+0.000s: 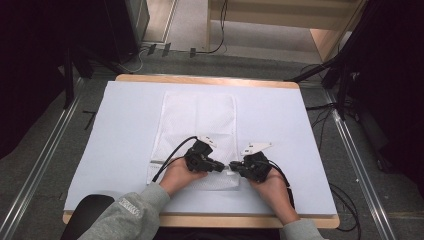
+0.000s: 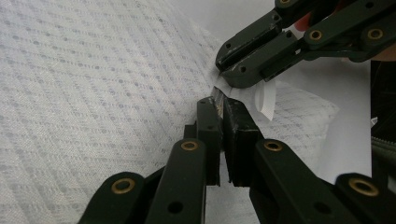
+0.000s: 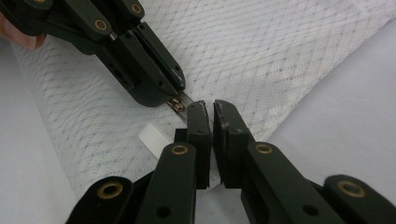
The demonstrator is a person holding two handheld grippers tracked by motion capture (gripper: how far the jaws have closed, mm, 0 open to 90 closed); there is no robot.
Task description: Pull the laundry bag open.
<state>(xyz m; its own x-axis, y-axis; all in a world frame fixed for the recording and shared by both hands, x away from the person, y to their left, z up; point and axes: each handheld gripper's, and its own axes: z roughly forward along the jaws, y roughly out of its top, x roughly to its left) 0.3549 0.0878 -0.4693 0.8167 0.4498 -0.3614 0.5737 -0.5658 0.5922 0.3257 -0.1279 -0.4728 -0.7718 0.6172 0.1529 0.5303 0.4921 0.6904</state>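
Broad table [image 1: 125, 115] under a pale cover, with wooden edges bare at the far and near sides. Flat on the middle of that cover, a white mesh bag [image 1: 197, 117], long side running away from the person, near end close to the table's front edge and lying under both hands. In from the bottom of the high view, a grey sleeve [image 1: 135, 212] on the left forearm. Left hand [image 1: 177, 177] resting on the near part of the bag, right hand [image 1: 272, 187] beside it on the cover. Wrapped in those hands, two black tools with their tips almost nose to nose over the bag's near end, cables trailing off behind them. Left claw [image 1: 222, 165] pointing towards the right one, jaws pressed together on the small zip pull [image 3: 176, 103]. From the right gripper view, a brassy bit of metal peeking out just past the closed tips; from the left gripper view, a thin sliver pinched between the two black pads. Right claw [image 1: 235, 165] pointing back at it, jaws likewise brought together, nipping the white cloth at the bag's edge just beside the zip pull. In the left gripper view, a fold of that cloth caught between its tips. Just beside that grip, a little white tab [image 2: 264, 95] sticking out from the bag's seam, loose end free. Mesh drawn into slight ridges around the two grips, otherwise smooth on the cover.
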